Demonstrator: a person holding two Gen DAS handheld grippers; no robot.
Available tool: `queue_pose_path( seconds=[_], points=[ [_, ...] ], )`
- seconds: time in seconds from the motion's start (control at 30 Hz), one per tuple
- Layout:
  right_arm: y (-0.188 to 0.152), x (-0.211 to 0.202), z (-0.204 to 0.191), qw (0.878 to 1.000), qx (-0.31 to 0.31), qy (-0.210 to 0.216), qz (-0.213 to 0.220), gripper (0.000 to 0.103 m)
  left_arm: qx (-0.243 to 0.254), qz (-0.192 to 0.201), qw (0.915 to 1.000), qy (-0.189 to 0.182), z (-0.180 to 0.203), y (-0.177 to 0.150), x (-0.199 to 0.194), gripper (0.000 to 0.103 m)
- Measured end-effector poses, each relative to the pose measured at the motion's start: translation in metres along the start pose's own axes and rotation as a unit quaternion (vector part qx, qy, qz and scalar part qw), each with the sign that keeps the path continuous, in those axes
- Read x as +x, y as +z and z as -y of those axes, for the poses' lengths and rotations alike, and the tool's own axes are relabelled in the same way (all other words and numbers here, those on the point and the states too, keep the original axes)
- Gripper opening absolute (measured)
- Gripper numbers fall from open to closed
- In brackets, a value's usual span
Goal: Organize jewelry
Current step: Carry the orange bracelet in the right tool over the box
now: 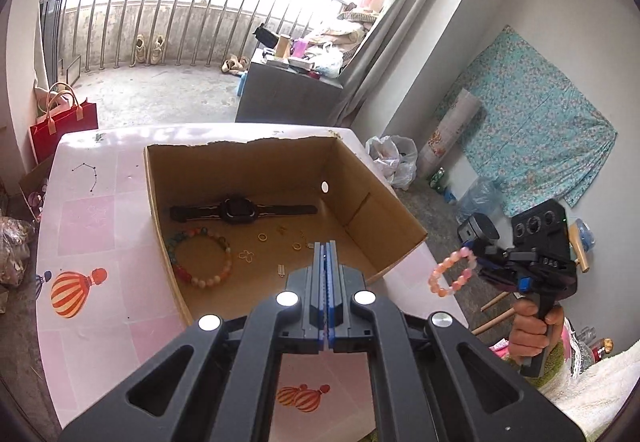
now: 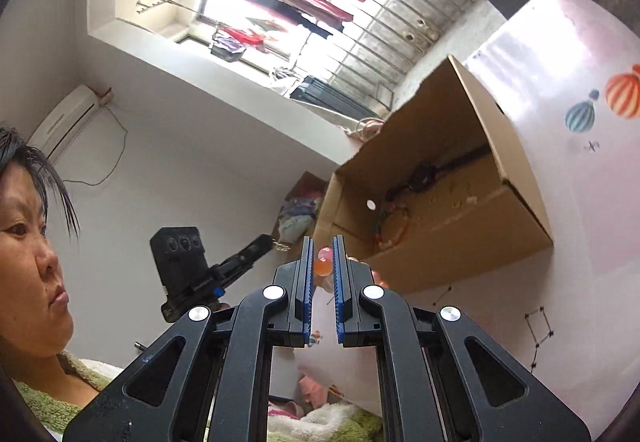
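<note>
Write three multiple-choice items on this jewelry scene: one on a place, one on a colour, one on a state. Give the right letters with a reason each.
1. Where does the black watch lie?
A. On the floor of the cardboard box
B. On the pink table outside the box
C. In the left gripper

2. What colour are the beads of the bracelet at the right gripper?
A. Black
B. Pink and orange
C. Green

3. How do the left gripper's jaws stand?
A. Wide open
B. Shut on the watch
C. Shut with nothing between them

Answers: 1 A, the watch lies flat inside the box near its far wall. 2 B, the left wrist view shows pink and orange beads hanging from the right gripper beside the box. 3 C, the blue pads meet with no gap and nothing shows between them.
</note>
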State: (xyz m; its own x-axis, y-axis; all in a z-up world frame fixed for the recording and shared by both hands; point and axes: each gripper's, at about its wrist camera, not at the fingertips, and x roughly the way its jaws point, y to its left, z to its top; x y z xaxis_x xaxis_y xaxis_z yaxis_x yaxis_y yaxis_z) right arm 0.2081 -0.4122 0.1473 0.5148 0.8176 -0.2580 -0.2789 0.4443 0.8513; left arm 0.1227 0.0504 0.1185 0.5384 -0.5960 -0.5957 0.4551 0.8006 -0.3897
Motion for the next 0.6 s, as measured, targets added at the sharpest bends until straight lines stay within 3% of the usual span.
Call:
queue_pose_path(
  seconds=[0.1,0.23,0.3,0.43,0.6],
  points=[
    [0.014,0.01,-0.003,1.0,-0.02,0.006,0.012,0.007,-0.018,-0.047,0.9985,-0.023,-0.007,0.015,0.029,0.0],
    [0.032,0.014,0.001,0.999,-0.037,0.002,0.024,0.007,-0.029,-0.128,0.9896,-0.059,-0.005,0.033,0.088,0.0],
    [0.035,0.019,0.007,0.999,-0.038,0.0,0.026,0.007,-0.044,-0.178,0.98,-0.078,-0.003,0.038,0.122,0.0],
    [0.048,0.025,0.02,0.999,-0.036,-0.007,0.03,0.007,-0.08,-0.279,0.9518,-0.099,-0.001,0.04,0.189,0.0],
    [0.061,0.015,0.023,0.998,-0.04,-0.014,0.038,0.007,-0.09,-0.347,0.9286,-0.097,0.007,0.048,0.243,0.001]
  ],
)
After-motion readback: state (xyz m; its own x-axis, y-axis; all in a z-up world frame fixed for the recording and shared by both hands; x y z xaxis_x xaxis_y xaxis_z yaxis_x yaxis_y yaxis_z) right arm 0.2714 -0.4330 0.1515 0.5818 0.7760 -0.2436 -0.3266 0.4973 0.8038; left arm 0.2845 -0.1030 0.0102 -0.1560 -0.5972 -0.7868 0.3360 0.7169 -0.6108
